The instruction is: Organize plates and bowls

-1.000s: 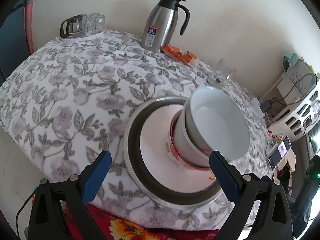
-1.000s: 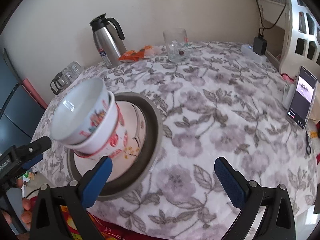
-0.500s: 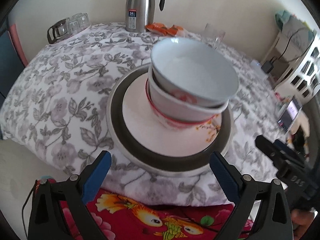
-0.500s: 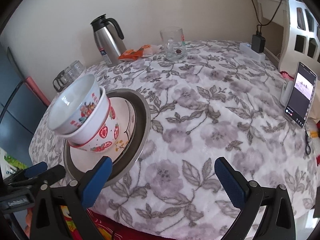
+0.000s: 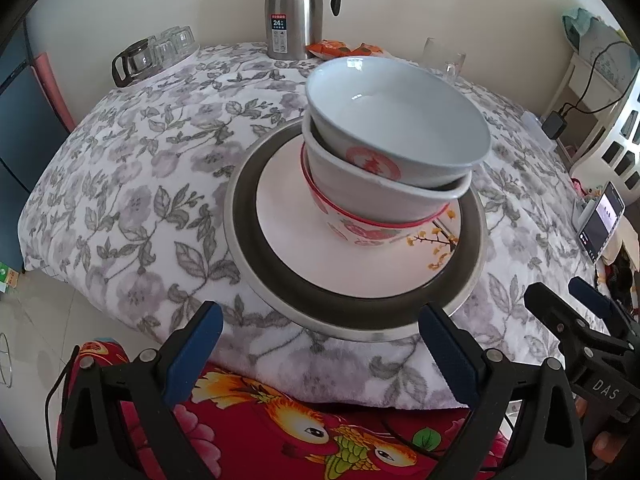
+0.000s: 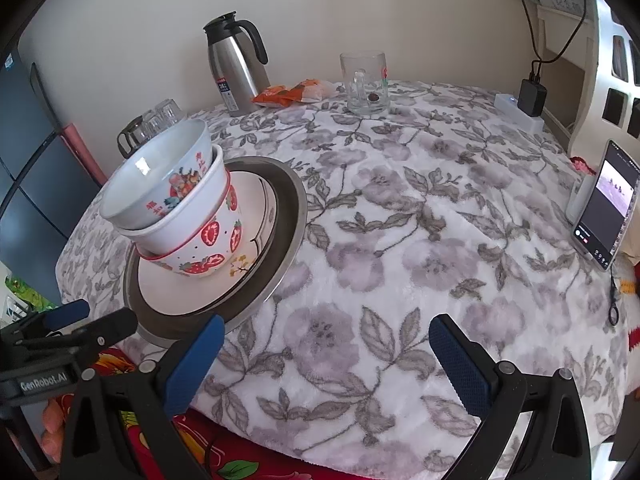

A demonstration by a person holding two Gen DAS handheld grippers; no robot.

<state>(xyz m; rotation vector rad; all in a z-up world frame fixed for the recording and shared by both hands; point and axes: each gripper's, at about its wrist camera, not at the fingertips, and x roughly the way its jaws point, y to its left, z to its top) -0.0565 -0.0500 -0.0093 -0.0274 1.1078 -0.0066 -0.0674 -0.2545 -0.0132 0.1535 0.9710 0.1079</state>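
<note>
A stack stands on the floral tablecloth: a steel plate point(image 5: 248, 240) point(image 6: 292, 216), a white plate point(image 5: 288, 236) point(image 6: 240, 276) on it, then a strawberry-print bowl point(image 5: 360, 232) point(image 6: 212, 240), a white bowl point(image 5: 380, 196) point(image 6: 180, 224) and a top bowl point(image 5: 400, 116) point(image 6: 156, 176) tilted in it. My left gripper point(image 5: 320, 356) is open and empty just in front of the stack. It also shows in the right wrist view point(image 6: 88, 320). My right gripper point(image 6: 324, 364) is open and empty over the cloth to the right of the stack, seen in the left wrist view point(image 5: 568, 304).
A steel thermos point(image 5: 296, 12) point(image 6: 236, 68), orange snack packets point(image 5: 344, 49) point(image 6: 296, 92), a glass mug point(image 6: 365, 82) and a glass pot with cups point(image 5: 152, 56) stand at the back. A lit phone point(image 6: 606, 204) leans at the right edge. A red blanket point(image 5: 280, 420) hangs at the front.
Both grippers have drawn back from the stack toward the near table edge. The stack has not moved. Both stay open.
</note>
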